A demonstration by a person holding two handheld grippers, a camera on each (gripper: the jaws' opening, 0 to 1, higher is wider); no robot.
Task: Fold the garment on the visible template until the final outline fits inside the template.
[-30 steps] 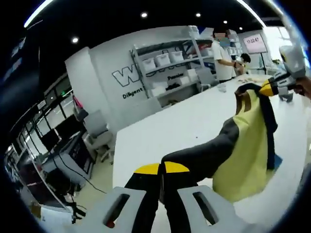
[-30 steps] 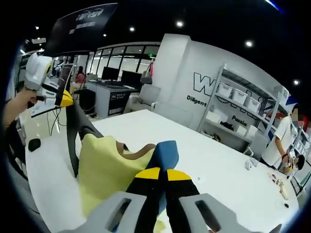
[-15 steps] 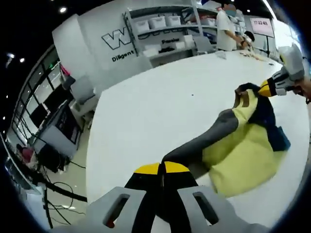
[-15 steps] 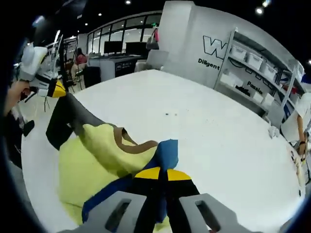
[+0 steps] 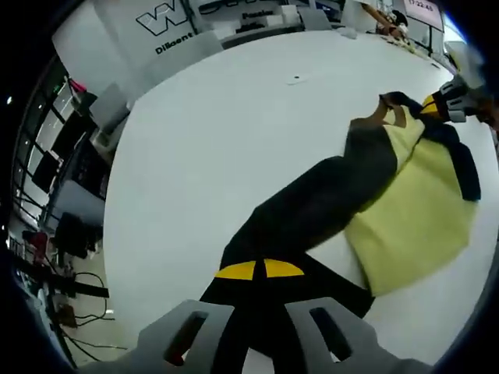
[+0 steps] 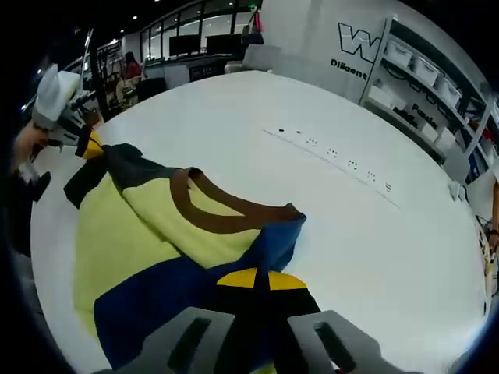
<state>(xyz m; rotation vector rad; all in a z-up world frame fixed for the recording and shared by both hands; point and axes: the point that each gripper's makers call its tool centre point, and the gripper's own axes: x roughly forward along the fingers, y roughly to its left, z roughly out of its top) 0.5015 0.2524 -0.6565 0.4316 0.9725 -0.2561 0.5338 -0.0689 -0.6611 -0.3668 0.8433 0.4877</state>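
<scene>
The shirt is lying spread on the white table, stretched between the two tools; the left gripper is clamping together on the dark grey sleeve end, the right gripper is pinching the blue sleeve end; the long axis is running sleeve to sleeve, straight from one tool to the other; the collar is facing the small dark marks farther along the table; each tool is sitting nearest its own sleeve, so the coming fold looks set to go across that line.
</scene>
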